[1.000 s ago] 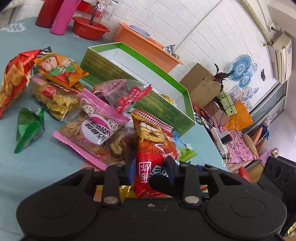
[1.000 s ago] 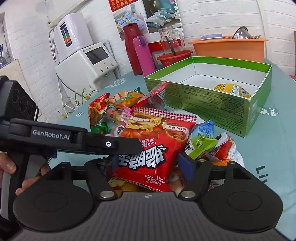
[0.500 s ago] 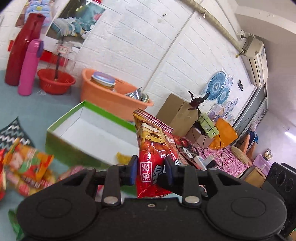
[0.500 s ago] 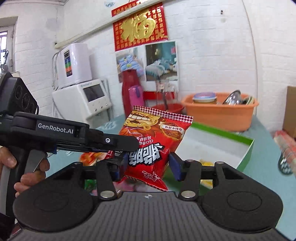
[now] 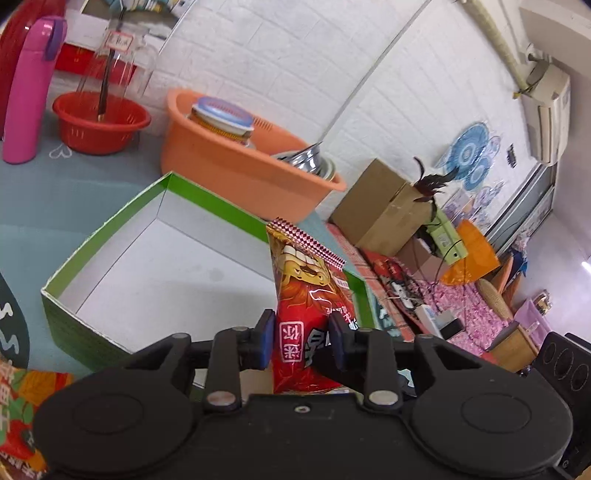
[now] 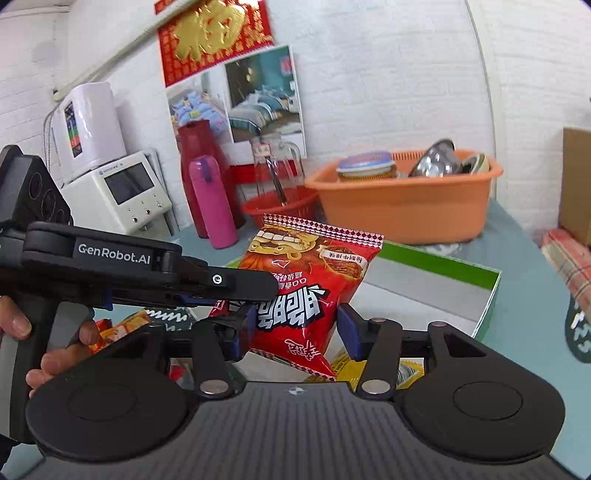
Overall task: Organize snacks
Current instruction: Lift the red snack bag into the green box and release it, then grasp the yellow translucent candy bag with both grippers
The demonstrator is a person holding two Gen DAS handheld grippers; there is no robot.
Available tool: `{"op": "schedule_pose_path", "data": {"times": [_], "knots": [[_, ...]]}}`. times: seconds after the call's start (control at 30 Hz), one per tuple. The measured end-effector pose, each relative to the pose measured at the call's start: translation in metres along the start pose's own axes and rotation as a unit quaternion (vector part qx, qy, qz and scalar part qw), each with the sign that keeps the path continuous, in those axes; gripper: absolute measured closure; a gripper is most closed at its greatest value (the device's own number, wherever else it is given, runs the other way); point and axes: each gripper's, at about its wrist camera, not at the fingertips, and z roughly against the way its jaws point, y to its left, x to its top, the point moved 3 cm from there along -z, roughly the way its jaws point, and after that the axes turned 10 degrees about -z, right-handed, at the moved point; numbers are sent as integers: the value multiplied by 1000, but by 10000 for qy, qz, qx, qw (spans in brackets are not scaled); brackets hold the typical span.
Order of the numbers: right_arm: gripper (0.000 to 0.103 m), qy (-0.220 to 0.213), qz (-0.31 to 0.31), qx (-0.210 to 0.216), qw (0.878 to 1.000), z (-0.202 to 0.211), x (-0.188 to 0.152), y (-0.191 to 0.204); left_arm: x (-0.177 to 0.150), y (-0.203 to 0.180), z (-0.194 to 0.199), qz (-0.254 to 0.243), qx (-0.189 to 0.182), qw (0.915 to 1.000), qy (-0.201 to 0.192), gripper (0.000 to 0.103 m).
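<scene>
I'm looking into a lived-in home, a kitchen-dining corner by the look of it. White-painted brick walls carry a red and gold good-luck banner and a bedding poster. On the counter stand a water purifier, a pink flask and an orange wash basin of dishes. An air conditioner hangs high, over cardboard boxes and a pink floral rug

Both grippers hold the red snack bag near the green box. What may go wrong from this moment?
1. The left gripper and right gripper pinch one puffy red snack bag; pulling apart or squeezing might tear it or crush the contents.
2. If one pair of jaws lets go first, the bag may swing and drop outside the green box wall.
</scene>
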Motion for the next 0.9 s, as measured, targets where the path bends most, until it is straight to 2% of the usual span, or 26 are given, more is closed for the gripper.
{"op": "schedule_pose_path", "data": {"times": [0.03,0.07,0.1,0.13,0.17,0.2,0.33,0.4,0.6,0.77,0.9], "knots": [[21,58,-40,-11,10000,-6,-2,-2,-1,3,-4,-5,19,10000,54,13],[20,105,-33,-60,9999,-11,-4,-4,-3,6,-9,-2,70,9999,126,0],[19,128,3,-94,9999,-15,-7,-5,-5,8,-11,18,139,9997,178,0],[14,156,57,-121,9998,-18,-10,-5,-7,11,-12,59,224,9995,201,0],[3,229,118,-176,9995,-21,-12,-6,-9,13,-9,108,304,9993,169,0],[1,296,158,-295,9990,-22,-14,-6,-10,13,-4,139,353,9992,124,0],[0,61,241,-576,9980,7,-9,-5,-7,5,31,115,441,9989,-142,0],[0,-171,170,-559,9981,30,-3,1,-8,-6,53,15,400,9988,-297,0],[0,-601,194,-447,9970,94,-8,33,-34,-46,112,-322,678,9962,-438,0],[0,-509,533,-193,9971,124,-44,60,-77,-59,144,-310,749,9953,-525,0],[0,-331,634,-51,9974,135,-74,71,-112,-57,158,-48,749,9962,-453,0]]}}
